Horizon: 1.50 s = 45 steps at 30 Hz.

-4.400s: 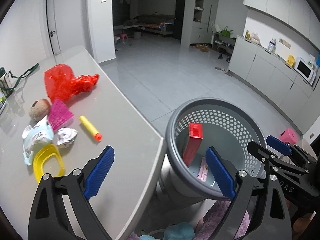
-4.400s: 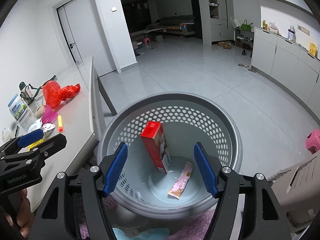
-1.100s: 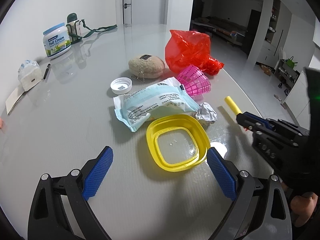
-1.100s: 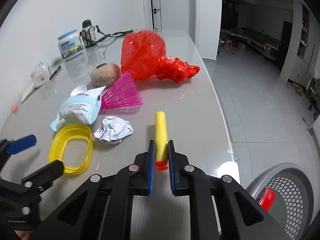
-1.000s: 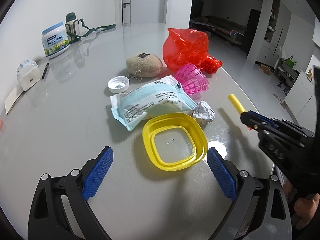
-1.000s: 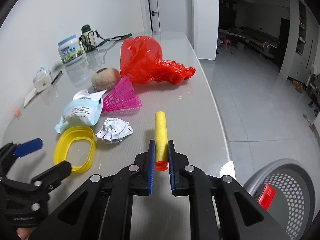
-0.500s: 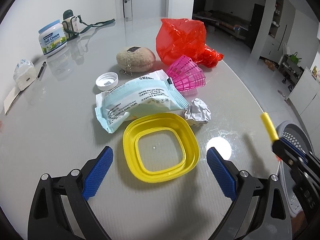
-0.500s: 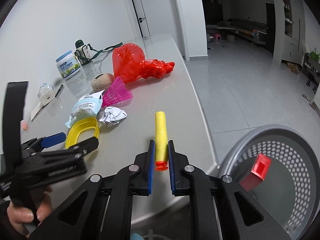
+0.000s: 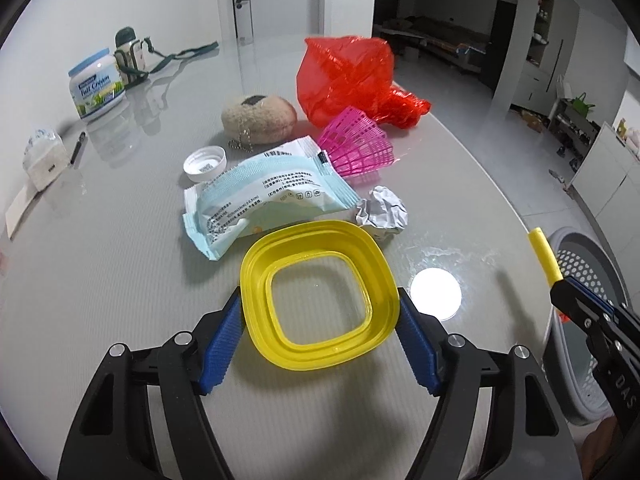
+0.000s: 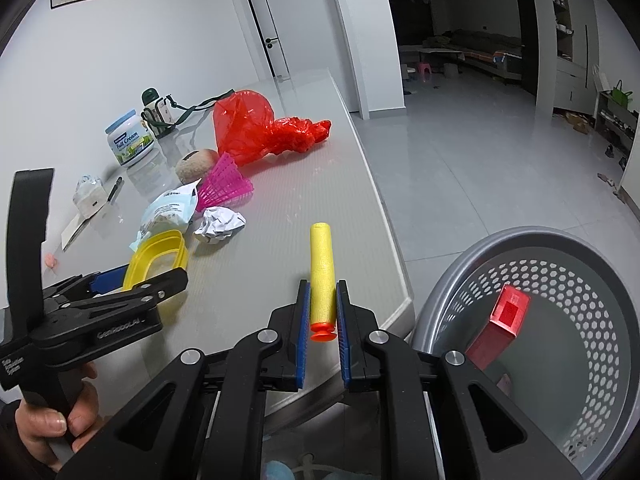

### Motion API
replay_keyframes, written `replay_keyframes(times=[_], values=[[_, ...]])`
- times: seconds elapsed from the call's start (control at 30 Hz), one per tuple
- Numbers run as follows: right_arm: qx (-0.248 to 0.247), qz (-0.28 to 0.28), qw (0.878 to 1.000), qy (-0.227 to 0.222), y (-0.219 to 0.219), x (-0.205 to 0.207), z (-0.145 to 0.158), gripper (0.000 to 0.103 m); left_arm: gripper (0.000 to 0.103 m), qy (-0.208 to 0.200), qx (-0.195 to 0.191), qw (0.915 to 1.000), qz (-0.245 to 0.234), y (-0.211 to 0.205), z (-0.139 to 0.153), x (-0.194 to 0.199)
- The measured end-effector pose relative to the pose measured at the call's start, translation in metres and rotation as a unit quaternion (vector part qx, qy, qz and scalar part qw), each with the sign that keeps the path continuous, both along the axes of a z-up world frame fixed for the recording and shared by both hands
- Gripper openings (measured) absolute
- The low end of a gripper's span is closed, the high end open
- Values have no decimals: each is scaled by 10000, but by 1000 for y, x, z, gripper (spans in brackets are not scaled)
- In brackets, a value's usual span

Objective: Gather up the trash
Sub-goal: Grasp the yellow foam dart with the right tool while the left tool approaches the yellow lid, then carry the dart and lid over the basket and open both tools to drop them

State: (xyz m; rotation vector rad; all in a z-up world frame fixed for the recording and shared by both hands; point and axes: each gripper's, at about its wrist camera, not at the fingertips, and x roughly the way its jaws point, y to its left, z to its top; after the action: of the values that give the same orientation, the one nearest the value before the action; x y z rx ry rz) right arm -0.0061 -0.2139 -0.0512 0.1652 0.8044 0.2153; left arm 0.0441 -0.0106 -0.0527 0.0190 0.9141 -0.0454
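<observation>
Your yellow foam dart (image 10: 321, 270), orange tip toward the camera, stands lengthwise at lower centre of the right view. The square yellow lid (image 9: 320, 294) lies flat at lower centre of the left view, with the pale blue wrapper (image 9: 264, 198) and crumpled paper ball (image 9: 382, 211) above it. The grey perforated bin (image 10: 568, 364), lower right, holds a red box (image 10: 500, 326).

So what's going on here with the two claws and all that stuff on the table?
A person is clearing trash off the grey table into a grey perforated bin beside it. The right claw is shut on a yellow foam dart, held near the table edge by the bin. The left claw has just been closing around a yellow plastic lid, its pads at the lid's sides. A red box is already in the bin.
</observation>
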Motion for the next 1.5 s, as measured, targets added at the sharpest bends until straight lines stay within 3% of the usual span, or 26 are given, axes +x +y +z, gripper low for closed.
replay_keyframes(times=[0.33, 0.6, 0.97, 1.27, 1.5], values=[[-28, -295, 9995, -129, -18, -27, 13, 12, 70, -477, -145, 9979, -419, -19, 33, -22], [-138, -1183, 9927, -164, -77, -61, 21, 12, 70, -605, -342, 9869, -1454, -89, 46, -25], [-110, -2059, 9782, 233, -142, -89, -4, 13, 70, -214, -265, 9665, -2544, -175, 17, -32], [8, -2153, 9751, 530, -159, -95, -26, 13, 70, 161, -35, 9580, -2861, -208, -15, -31], [68, -2176, 9741, 610, -166, -98, -33, 13, 72, 269, 28, 9566, -2900, -220, -25, -33]])
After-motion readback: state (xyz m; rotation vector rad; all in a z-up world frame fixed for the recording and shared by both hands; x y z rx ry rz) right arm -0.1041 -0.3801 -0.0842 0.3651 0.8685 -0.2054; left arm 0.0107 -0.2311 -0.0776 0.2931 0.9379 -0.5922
